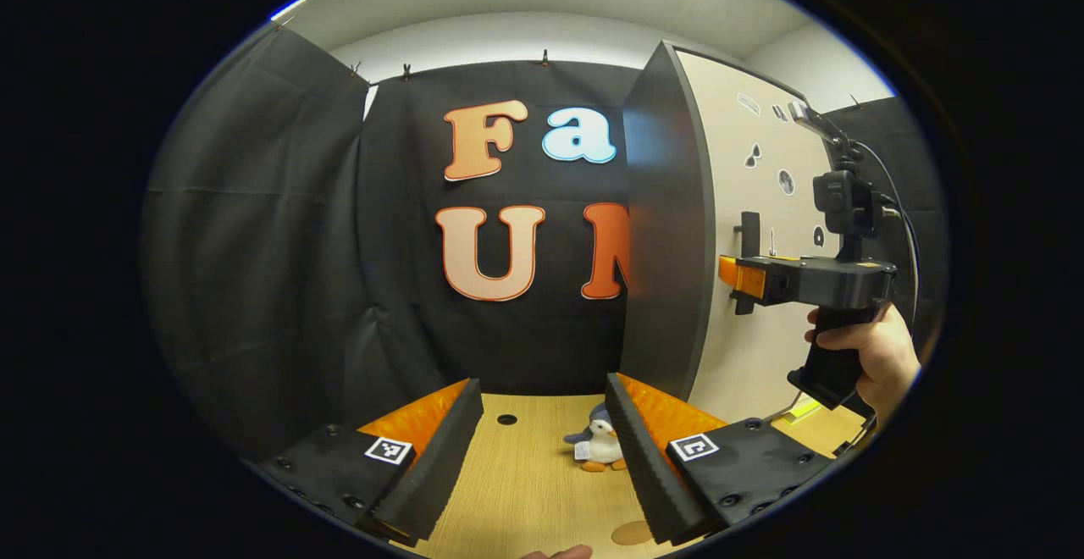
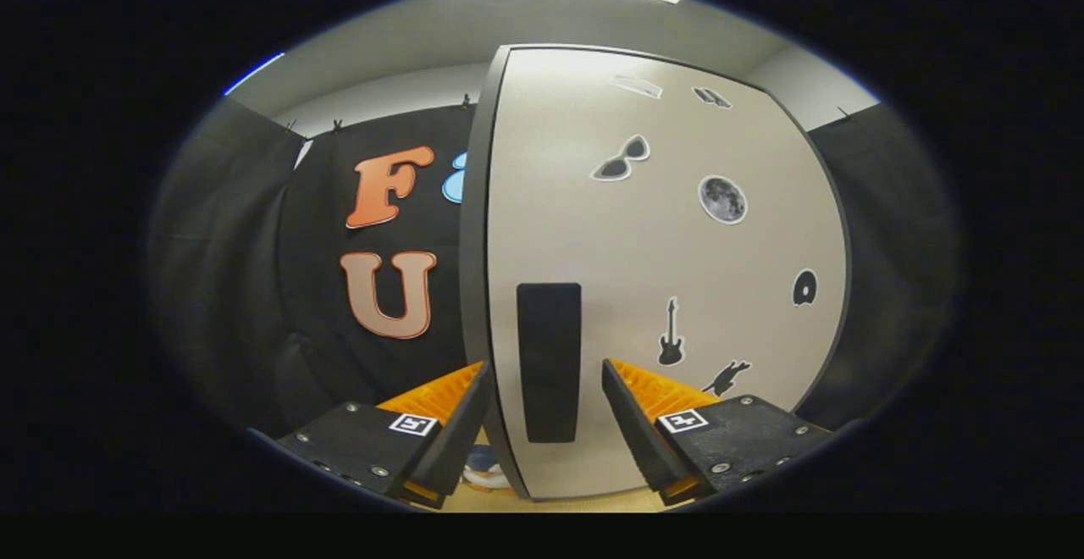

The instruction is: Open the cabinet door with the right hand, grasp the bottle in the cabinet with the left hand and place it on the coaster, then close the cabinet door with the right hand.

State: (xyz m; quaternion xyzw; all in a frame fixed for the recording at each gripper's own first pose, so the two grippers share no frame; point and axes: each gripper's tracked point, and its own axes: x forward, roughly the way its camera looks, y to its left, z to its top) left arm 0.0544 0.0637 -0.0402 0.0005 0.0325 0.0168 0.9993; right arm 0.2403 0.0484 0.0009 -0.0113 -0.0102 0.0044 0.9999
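The cabinet [image 1: 669, 229] stands at the right of the wooden table [image 1: 525, 474], its pale door [image 1: 762, 161] closed over the inside. In the left gripper view my left gripper [image 1: 542, 423] hovers open over the table with nothing between its fingers. A round tan coaster [image 1: 631, 532] lies by its right finger. A hand [image 1: 881, 364] holds my right gripper [image 1: 730, 278] up against the door handle [image 1: 749, 237]. In the right gripper view my right gripper [image 2: 544, 390] is open, and its fingers straddle the black vertical handle [image 2: 549, 360] of the door [image 2: 660, 246] with gaps on both sides.
A small penguin plush [image 1: 601, 445] sits on the table near the cabinet's front corner. A cable hole [image 1: 506, 418] is in the tabletop farther back. Black cloth walls close the left and back. Stickers dot the door [image 2: 722, 199].
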